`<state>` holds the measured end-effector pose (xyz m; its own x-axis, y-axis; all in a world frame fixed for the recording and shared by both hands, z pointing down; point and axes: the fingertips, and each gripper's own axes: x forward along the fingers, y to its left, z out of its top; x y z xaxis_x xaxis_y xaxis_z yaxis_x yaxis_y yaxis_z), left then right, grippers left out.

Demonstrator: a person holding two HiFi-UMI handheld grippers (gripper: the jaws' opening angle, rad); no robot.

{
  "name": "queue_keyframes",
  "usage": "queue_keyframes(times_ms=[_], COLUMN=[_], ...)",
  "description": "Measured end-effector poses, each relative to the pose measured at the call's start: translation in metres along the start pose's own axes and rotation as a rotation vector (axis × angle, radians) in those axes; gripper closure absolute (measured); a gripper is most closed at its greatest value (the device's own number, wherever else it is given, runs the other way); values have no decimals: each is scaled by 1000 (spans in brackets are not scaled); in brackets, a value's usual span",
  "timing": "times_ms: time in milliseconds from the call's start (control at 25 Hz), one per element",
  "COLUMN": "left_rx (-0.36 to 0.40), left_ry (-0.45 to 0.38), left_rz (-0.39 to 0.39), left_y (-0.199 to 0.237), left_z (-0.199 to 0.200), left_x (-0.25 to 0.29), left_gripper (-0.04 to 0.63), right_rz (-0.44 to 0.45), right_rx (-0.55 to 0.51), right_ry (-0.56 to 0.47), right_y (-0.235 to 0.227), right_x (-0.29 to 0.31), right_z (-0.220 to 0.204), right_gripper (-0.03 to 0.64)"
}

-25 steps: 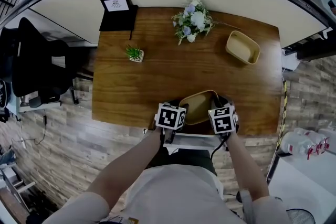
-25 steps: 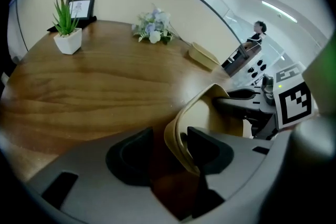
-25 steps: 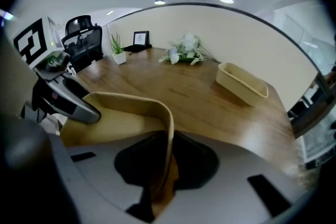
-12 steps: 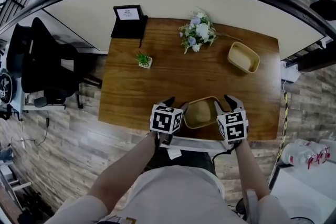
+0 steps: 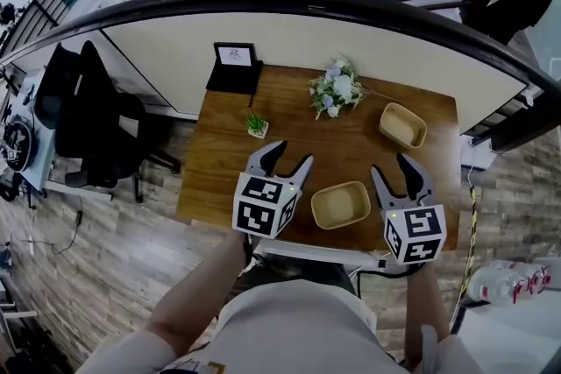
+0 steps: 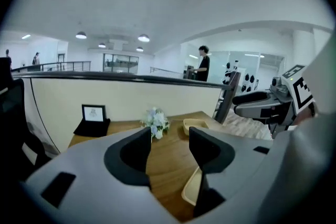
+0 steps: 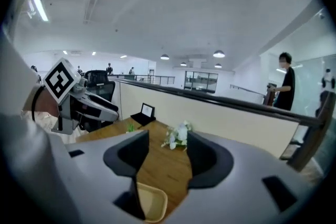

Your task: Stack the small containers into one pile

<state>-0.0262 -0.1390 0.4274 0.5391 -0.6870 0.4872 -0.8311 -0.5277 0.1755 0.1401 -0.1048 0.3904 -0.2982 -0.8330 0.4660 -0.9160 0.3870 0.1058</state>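
Note:
Two small tan containers rest on the wooden table [image 5: 228, 179]. The near container [image 5: 340, 205] [image 6: 190, 190] [image 7: 149, 206] sits by the front edge. The far container [image 5: 402, 126] [image 6: 195, 124] lies at the back right. My left gripper [image 5: 285, 160] [image 6: 169, 139] hovers above the table, left of the near container, open and empty, its jaws slightly wider than before. To that container's right my right gripper [image 5: 394, 171] [image 7: 167, 139] hangs at a like height; its jaws have just been opening and nothing is between them.
A flower bouquet [image 5: 335, 89] [image 7: 178, 136] lies at the back centre. A small potted plant [image 5: 257, 124] and a framed picture [image 5: 235, 59] [image 6: 93, 113] stand at the back left. A dark office chair [image 5: 96, 118] is left of the table. A railing runs behind it.
Both grippers have risen from beside the near container, which stays on the table. The right jaws have spread apart. The head view has tilted and shows more of the room.

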Motion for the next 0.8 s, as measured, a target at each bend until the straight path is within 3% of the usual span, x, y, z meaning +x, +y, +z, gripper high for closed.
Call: queue_keyframes(times_ms=[360, 480, 600, 800], left_rx=[166, 217, 205, 244], left_ry=[-286, -329, -365, -358], left_rz=[5, 25, 31, 56], left_y=[-21, -25, -23, -25], left_z=[94, 103, 109, 114], left_x=[-105, -134, -152, -155], left_gripper=[359, 357, 347, 342], right_rz=[-102, -149, -173, -164], right_rx=[-11, -54, -58, -24], right_ry=[-289, -327, -342, -338], right_y=[26, 35, 42, 36], right_x=[-92, -117, -129, -137], right_z=[103, 117, 120, 115], right_gripper=[356, 331, 327, 322])
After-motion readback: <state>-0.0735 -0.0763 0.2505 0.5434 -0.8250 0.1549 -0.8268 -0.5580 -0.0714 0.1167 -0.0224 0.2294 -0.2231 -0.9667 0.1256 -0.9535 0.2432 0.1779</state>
